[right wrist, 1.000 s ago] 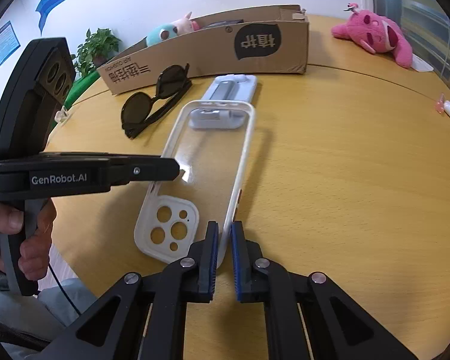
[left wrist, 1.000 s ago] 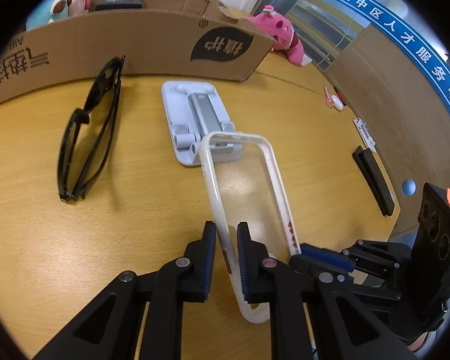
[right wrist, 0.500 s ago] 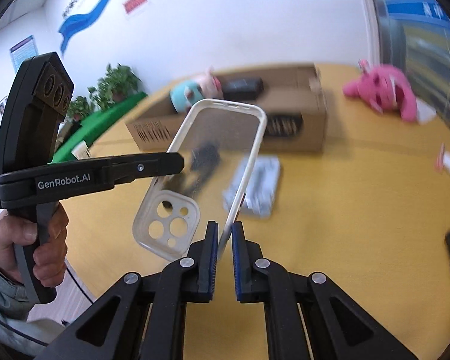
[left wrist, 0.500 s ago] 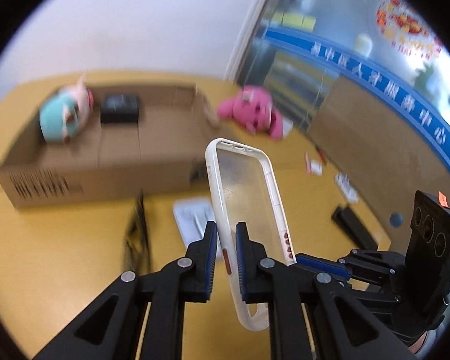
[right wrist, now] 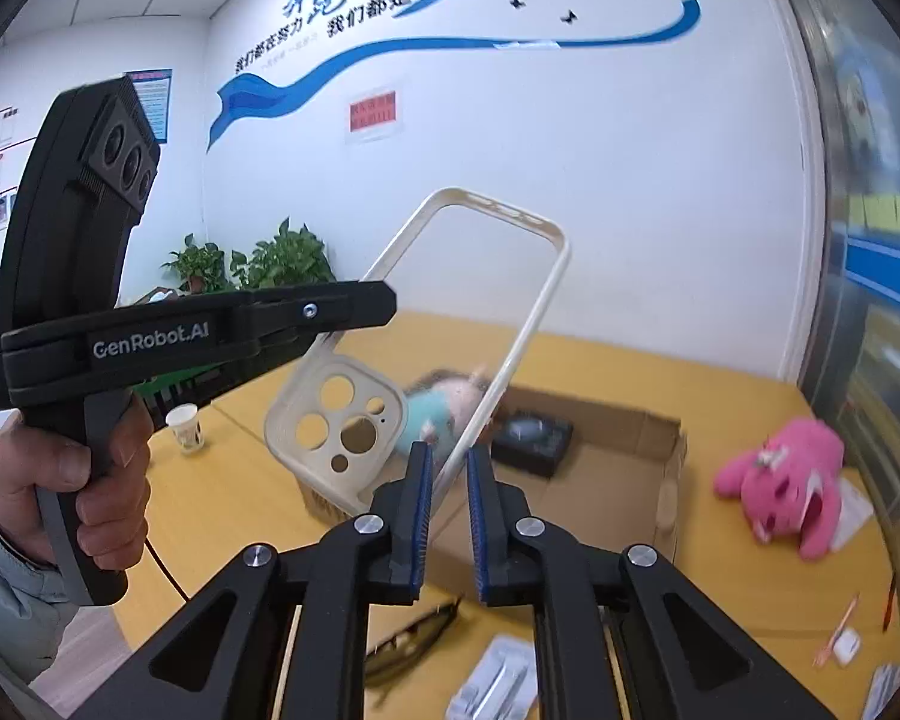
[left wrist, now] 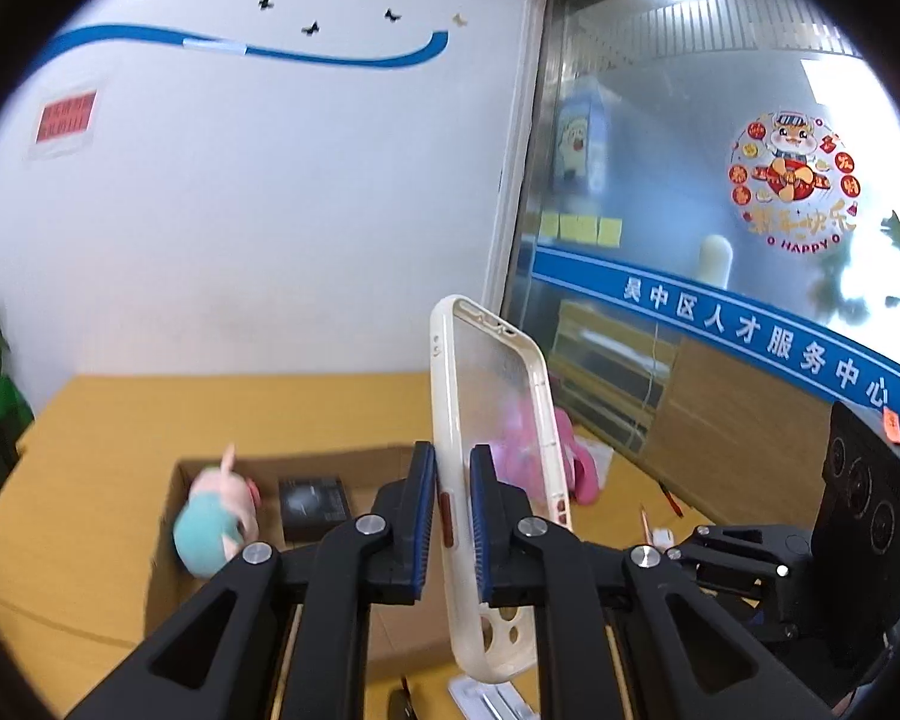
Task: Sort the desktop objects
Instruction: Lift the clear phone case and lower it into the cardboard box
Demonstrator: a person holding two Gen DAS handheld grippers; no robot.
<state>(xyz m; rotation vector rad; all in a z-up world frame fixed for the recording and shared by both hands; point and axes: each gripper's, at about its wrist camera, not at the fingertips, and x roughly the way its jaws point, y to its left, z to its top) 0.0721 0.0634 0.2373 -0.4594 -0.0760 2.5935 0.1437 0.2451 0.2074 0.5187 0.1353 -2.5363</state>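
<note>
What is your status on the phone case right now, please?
Left gripper and right gripper both shut on the phone case, opposite edges. Case airborne above the cardboard box. Nothing in the way.

- My left wrist camera looks along its fingers, slightly downward, over the desk's point(left wrist: 90, 420) far edge.
- My right one faces likewise; both share the cardboard box point(right wrist: 624, 420) and wall.
</note>
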